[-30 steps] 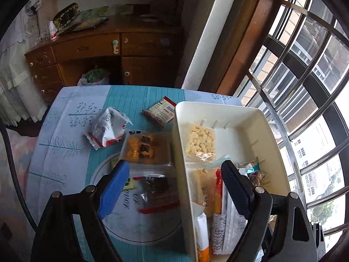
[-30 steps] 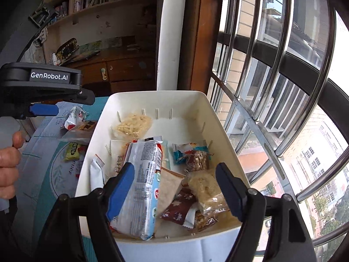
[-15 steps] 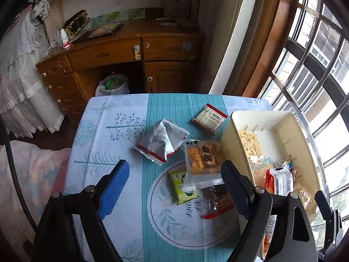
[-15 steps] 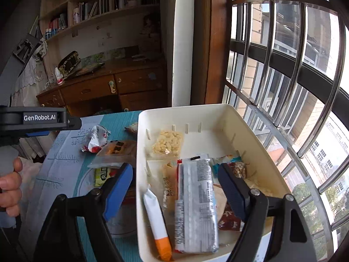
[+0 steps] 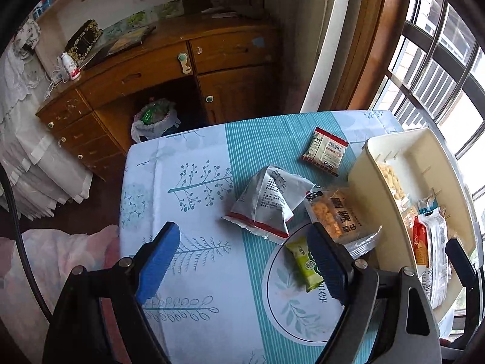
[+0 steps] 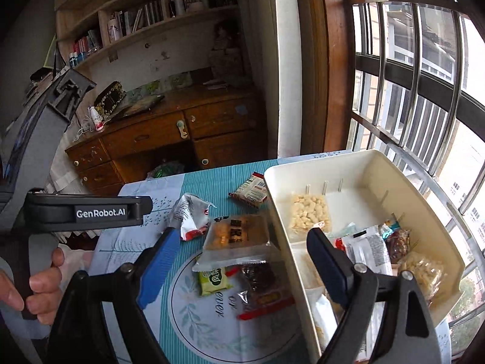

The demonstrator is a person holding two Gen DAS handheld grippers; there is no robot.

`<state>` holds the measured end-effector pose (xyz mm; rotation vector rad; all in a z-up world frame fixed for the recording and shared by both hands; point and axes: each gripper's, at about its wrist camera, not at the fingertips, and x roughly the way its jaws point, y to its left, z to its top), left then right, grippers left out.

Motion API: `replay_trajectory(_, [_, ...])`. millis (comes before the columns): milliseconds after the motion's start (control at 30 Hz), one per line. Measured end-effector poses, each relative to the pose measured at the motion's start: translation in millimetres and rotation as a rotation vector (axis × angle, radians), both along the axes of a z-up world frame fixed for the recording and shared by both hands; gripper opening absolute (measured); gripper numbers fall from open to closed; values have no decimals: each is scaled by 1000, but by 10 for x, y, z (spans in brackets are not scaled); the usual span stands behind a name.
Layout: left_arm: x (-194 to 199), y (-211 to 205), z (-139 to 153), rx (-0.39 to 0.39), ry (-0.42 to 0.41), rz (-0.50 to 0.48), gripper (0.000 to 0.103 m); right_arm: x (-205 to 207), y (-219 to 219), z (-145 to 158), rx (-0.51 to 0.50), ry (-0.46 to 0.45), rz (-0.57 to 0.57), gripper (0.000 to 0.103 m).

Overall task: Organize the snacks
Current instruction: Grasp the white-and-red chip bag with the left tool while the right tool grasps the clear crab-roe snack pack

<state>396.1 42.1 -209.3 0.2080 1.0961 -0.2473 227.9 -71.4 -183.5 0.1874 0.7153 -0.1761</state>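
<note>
With both the left claw [image 5: 242, 261] and right claw [image 6: 242, 264] held wide and empty, the overlapped yellow packet [image 6: 238, 236] could be dragged off the desk [image 5: 194, 212] if misgripped.

A: The bench cloth [image 5: 194, 200]?
B: Pale blue with leafy sprigs, a teal-and-white striped band, and a white oval bearing leaves.
A: The packets?
B: A grey-and-white pouch [image 5: 268, 203] edged red, a clear packet [image 5: 336, 215] of orange pieces, a lime-green packet [image 5: 303, 262], a white sachet [image 5: 326, 151] bordered red.
A: The bin [image 6: 363, 170]?
B: Cream.
A: And each hand-held gripper [image 5: 242, 264]?
B: Black frame, blue pads [image 5: 157, 261].
</note>
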Motion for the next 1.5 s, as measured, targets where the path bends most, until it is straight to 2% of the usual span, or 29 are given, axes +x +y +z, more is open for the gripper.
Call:
replay_trajectory(233, [334, -106, -205, 74, 58, -82, 85, 242, 134, -134, 5, 43, -17, 88])
replay_trajectory(433, [624, -205, -477, 43, 133, -113, 85, 417, 202, -276, -31, 87, -18, 92])
replay_trajectory(633, [717, -300, -842, 73, 211, -136, 85, 524, 243, -439, -69, 144, -13, 93])
replay_trajectory(733, [746, -302, -952, 54, 240, -133, 85, 566, 255, -507, -84, 164, -24, 93])
replay_trajectory(1033, [831, -299, -1205, 24, 278, -136, 85, 664, 306, -724, -117, 212, -59, 93])
replay_trajectory(1200, [856, -294, -1223, 2, 258, -133, 86, 695, 299, -804, -144, 217, -76, 93])
replay_trajectory(1500, [884, -211, -1246, -50, 254, -114, 86, 786, 340, -927, -197, 225, -68, 99])
